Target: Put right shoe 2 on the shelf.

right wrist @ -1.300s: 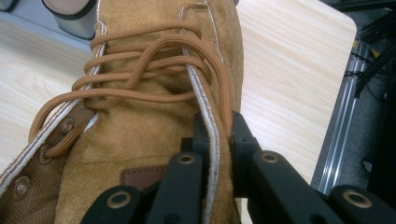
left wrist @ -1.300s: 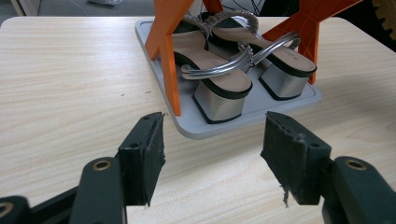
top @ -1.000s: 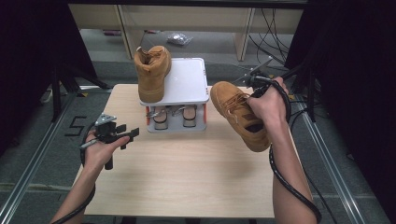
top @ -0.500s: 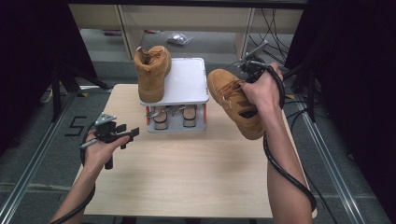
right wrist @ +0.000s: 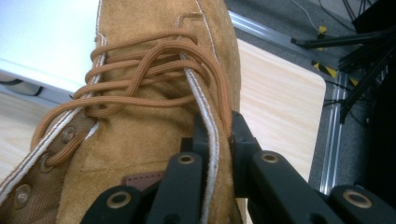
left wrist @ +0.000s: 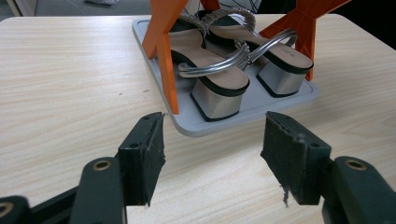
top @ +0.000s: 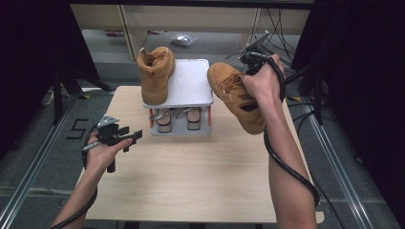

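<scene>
In the high view, the right gripper [top: 252,58] holds a tan boot [top: 236,95] in the air, tilted, its toe reaching over the right edge of the white top shelf [top: 191,86] of a small shoe rack; a second tan boot [top: 155,74] stands upright on that shelf's left side, well to the gripper's left. The left gripper [top: 125,138] hovers low over the wooden table [top: 191,176], rack ahead of it. In the left gripper view, its jaws stand wide apart and empty; just beyond them a pair of silver-heeled sandals [left wrist: 233,65] sits on the rack's grey base tray [left wrist: 261,116]. In the right gripper view, the jaws are clamped on the boot's collar edge beside the laces [right wrist: 154,74].
</scene>
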A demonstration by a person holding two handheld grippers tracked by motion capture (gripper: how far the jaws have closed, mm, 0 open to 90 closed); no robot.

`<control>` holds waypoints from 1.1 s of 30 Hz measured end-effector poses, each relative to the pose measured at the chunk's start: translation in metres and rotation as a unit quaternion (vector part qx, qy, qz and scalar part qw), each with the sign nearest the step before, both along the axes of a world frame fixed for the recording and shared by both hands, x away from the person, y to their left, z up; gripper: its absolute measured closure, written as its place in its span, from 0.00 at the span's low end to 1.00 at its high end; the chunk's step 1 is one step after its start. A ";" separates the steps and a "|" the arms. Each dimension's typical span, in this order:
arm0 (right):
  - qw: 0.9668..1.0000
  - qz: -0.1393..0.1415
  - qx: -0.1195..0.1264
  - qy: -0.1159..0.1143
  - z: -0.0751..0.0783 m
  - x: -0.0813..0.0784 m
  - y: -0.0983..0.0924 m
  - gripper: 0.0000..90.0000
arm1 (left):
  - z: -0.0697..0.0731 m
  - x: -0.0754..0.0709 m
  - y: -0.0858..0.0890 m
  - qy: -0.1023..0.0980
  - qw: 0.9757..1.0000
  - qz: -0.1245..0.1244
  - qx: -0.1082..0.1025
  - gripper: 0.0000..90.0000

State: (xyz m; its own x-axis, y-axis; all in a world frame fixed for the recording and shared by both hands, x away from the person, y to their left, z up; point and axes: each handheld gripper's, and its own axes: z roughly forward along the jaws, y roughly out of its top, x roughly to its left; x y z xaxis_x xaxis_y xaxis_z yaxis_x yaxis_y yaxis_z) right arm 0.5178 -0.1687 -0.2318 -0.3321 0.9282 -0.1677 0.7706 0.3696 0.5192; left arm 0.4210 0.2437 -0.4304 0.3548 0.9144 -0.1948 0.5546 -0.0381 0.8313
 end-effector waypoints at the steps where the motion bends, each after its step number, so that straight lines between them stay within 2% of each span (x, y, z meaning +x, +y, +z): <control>1: 1.000 0.002 0.003 -0.002 0.001 0.001 0.000 0.95 | 0.000 0.000 0.000 0.000 1.000 0.000 0.000 0.42; 3: 1.000 -0.003 0.006 -0.002 0.003 0.002 0.005 0.95 | 0.000 0.000 0.000 0.000 1.000 0.000 0.000 0.42; 10: 1.000 0.008 0.003 -0.018 0.010 0.009 0.017 0.95 | -0.001 0.000 0.002 -0.001 1.000 0.000 -0.003 0.42; 11: 1.000 0.003 0.011 -0.015 0.011 0.010 0.019 0.95 | 0.000 0.000 0.002 0.000 1.000 0.002 -0.001 0.42; 12: 1.000 0.009 0.005 -0.019 0.011 0.011 0.020 0.95 | 0.000 -0.001 0.002 0.000 1.000 0.002 -0.002 0.42; 14: 1.000 0.007 0.010 -0.020 0.012 0.013 0.023 0.95 | -0.001 0.000 0.003 -0.005 1.000 0.001 -0.006 0.42; 18: 1.000 0.008 0.014 -0.019 0.015 0.019 0.030 0.95 | -0.001 0.000 0.003 -0.002 1.000 -0.001 -0.005 0.42; 33: 1.000 0.010 0.019 0.007 0.014 0.044 0.059 0.95 | -0.003 -0.001 0.005 0.002 1.000 0.003 -0.004 0.42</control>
State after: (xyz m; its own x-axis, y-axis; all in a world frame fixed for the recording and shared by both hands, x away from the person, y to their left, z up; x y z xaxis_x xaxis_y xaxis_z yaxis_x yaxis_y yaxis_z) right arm 0.5620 -0.1098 -0.2175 -0.3521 0.9273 -0.1271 0.7710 0.3643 0.5224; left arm 0.4200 0.2487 -0.4338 0.3487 0.9150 -0.2029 0.5574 -0.0285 0.8297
